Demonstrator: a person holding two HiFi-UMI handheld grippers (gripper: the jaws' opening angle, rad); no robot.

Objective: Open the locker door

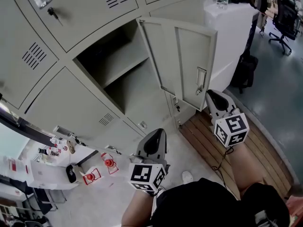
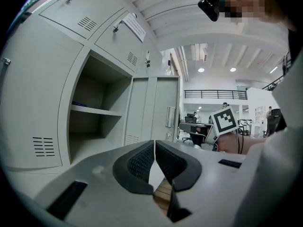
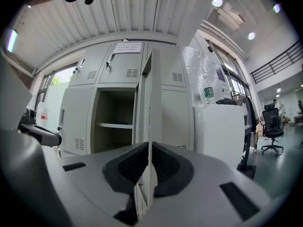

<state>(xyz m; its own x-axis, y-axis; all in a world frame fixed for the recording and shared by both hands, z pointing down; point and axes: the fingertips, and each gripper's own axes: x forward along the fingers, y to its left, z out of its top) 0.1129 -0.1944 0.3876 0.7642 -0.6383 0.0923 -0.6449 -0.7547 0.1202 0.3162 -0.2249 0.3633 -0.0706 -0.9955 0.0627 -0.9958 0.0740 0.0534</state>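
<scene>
With the locker door standing wide open at upper centre of the head view, I judge the opening step complete; the left gripper and right gripper, both closed on nothing, need only back clear.

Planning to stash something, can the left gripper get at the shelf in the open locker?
Probably yes: the locker door stands swung wide, and nothing shows between the left gripper and the shelf.
</scene>
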